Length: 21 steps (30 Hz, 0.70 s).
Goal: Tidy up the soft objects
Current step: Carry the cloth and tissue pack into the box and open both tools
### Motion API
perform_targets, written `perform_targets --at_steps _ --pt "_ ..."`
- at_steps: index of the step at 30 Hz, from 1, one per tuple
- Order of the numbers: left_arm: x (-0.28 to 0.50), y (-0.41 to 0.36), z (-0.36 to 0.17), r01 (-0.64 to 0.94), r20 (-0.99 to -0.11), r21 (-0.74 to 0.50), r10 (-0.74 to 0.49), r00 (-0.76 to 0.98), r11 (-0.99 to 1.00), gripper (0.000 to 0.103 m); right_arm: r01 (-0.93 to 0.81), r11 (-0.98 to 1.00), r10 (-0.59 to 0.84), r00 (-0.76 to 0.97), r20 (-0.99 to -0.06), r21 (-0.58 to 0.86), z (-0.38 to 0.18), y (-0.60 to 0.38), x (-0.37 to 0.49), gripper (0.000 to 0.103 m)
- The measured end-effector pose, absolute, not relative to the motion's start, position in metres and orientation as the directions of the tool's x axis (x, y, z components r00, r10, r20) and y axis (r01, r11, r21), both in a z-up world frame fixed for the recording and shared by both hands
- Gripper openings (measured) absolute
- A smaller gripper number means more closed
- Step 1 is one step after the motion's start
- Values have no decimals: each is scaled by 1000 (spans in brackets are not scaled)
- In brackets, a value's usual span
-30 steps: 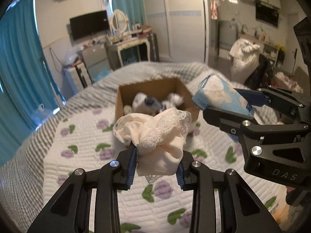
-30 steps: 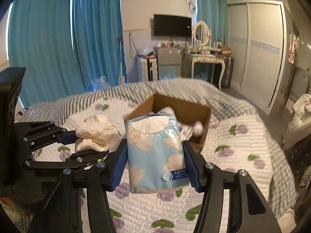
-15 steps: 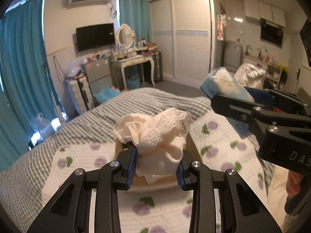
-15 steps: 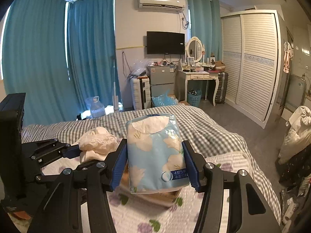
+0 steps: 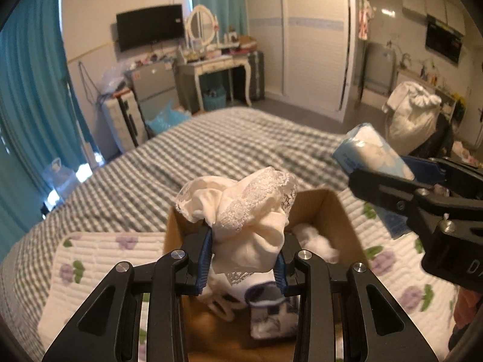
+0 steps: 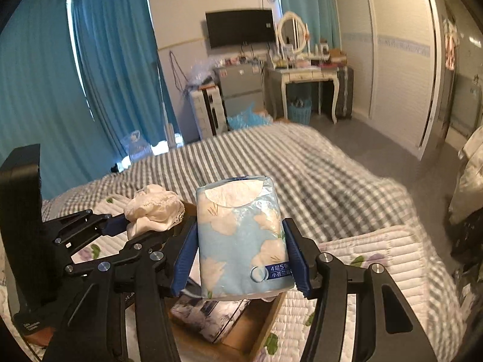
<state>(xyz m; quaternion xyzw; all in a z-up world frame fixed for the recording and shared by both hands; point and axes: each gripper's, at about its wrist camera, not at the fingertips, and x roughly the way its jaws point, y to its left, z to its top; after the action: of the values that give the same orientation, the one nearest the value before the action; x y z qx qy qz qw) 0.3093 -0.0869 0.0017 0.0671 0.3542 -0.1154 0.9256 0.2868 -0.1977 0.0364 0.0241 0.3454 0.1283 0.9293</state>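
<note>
The open brown cardboard box (image 5: 326,211) on the bed (image 5: 211,150) lies directly below and just ahead of both tools, so the coming move turns on a short descent, not on any sideways reach. Starting at the left, the left tool (image 5: 243,259) is clamped narrowly on a crumpled cream cloth with a lace trim (image 5: 241,211), its blue pads pressing into the fabric from both sides; the bundle bulges above the pads and a lace edge hangs below them. In the left wrist view this cloth hangs over the middle of the box, near its left wall, with white fluffy stuffing (image 5: 317,241) and a blue-and-white patterned soft item (image 5: 271,313) already lying inside on the box floor. Further right, the right tool (image 6: 241,259) grips a light-blue plastic pack of tissues printed with white flowers (image 6: 241,235), held upright with its long axis running up and down between the pads, which stand moderately apart and press its 2 narrow sides. In the right wrist view the pack hangs over the box's right part, the right cardboard rim showing just beneath it. Both tools tilt downward toward the opening; the left one looks more centred over it, so I judge it the nearer to a clean drop.
</note>
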Motion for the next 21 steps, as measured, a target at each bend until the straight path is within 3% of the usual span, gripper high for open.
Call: perform_targets --at_steps 14,16,17,19,21 --pt "342 -82 -45 225 -768 4 -142 625 974 37 -204 957 289 603 -744 207 -50 -197 352 55" --pt "341 -79 -45 199 -778 9 -118 617 980 56 -203 959 281 604 -746 196 -52 -196 351 56" --pt "343 -77 -45 184 -777 9 -109 620 983 59 -198 961 275 606 -746 193 -51 -196 351 58" --pt "341 -71 -44 166 -775 -6 -110 622 986 69 -187 963 268 616 -741 193 -48 -198 350 70" --pt "337 -68 -41 152 -777 -19 -110 620 988 73 -177 963 270 633 -726 203 -39 -201 344 71"
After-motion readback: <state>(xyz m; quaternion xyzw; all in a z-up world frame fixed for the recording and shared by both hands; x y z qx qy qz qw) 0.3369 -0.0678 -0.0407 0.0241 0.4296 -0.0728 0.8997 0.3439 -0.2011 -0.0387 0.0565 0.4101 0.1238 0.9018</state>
